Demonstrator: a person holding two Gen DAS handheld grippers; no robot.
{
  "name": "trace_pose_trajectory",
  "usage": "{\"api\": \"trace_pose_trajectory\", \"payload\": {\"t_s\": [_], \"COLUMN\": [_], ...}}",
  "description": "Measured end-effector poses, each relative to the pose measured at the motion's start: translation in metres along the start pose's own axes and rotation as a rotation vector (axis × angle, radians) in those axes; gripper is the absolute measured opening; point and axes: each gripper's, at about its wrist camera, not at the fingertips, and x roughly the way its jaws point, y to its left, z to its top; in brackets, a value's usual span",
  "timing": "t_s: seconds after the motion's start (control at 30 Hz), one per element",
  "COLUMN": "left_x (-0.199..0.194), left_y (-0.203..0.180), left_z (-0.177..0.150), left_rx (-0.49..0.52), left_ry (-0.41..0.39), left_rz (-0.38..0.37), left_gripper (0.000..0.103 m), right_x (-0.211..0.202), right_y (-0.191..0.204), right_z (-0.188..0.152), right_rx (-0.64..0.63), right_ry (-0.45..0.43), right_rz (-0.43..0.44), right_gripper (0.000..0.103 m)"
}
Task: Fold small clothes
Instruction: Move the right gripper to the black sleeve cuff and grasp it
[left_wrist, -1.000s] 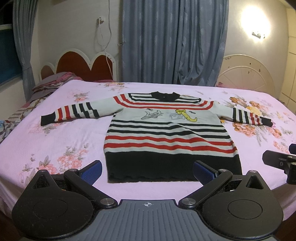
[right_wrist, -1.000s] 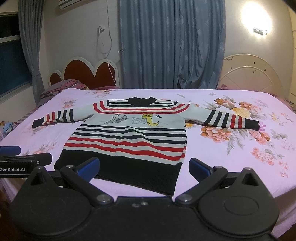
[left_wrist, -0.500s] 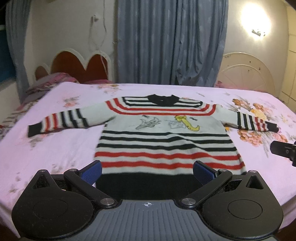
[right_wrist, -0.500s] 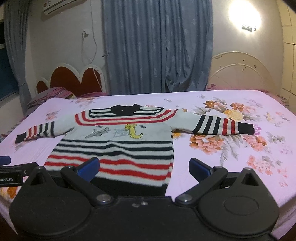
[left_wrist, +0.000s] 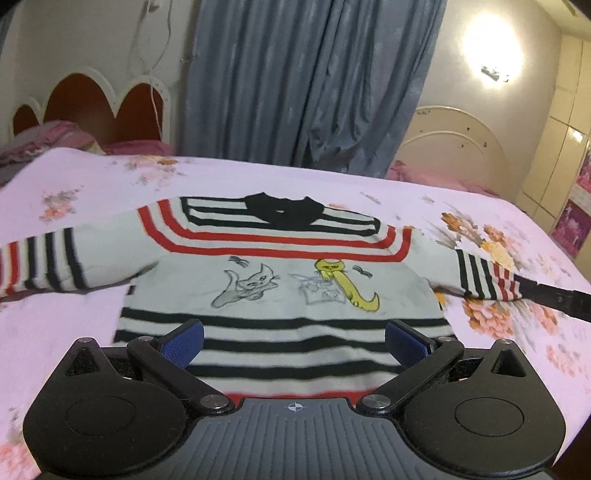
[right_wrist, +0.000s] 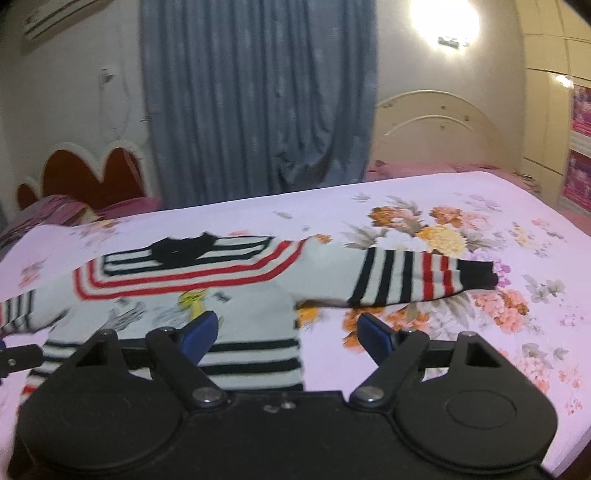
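Nearest, left gripper (left_wrist: 293, 341) hovering low over the striped body of the sweater (left_wrist: 288, 295), blue pads spread wide, holding nothing. Right gripper (right_wrist: 290, 338) likewise standing wide and empty, one pad over the right edge of the body, the other over bare sheet.

Beyond the grippers, sweater lying flat and face up on the pink flowered bed (left_wrist: 517, 229), sleeves stretched out to left and right, collar at the far side; lower hem hidden behind the gripper bodies. Right sleeve (right_wrist: 417, 280) reaching out over the printed flowers, its dark cuff at the far right. In the left view, a dark bar crossing in front of this cuff, probably part of the right gripper.

Judging by the look: a soft, light knit, bending anywhere, a little thick, not slippery, likely sagging and stretching if lifted by one point. Best hold probably at a cuff or shoulder edge, pinching through both layers.

Farthest, blue curtain (left_wrist: 306, 81) and a headboard (left_wrist: 92, 107) closing the scene.
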Motion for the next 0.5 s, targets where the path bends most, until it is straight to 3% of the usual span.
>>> {"api": "trace_pose_trajectory", "payload": {"t_s": [0.13, 0.23, 0.3, 0.33, 0.5], "left_x": [0.029, 0.062, 0.082, 0.088, 0.118], "left_y": [-0.011, -0.015, -0.018, -0.019, -0.030], "left_z": [0.002, 0.005, 0.007, 0.006, 0.017], "left_rx": [0.050, 0.043, 0.027, 0.020, -0.028], "left_ry": [-0.031, 0.074, 0.133, 0.132, 0.129], "left_rz": [0.054, 0.046, 0.054, 0.065, 0.131], "left_gripper": [0.103, 0.103, 0.103, 0.103, 0.103], "right_x": [0.022, 0.042, 0.059, 0.068, 0.119], "right_y": [-0.023, -0.053, -0.078, -0.088, -0.143], "right_z": [0.005, 0.009, 0.010, 0.010, 0.014], "right_rx": [0.051, 0.118, 0.178, 0.203, 0.301], "right_ry": [0.018, 0.023, 0.038, 0.048, 0.063], "right_rz": [-0.047, -0.085, -0.098, -0.109, -0.132], "right_gripper": [0.069, 0.060, 0.040, 0.037, 0.038]}}
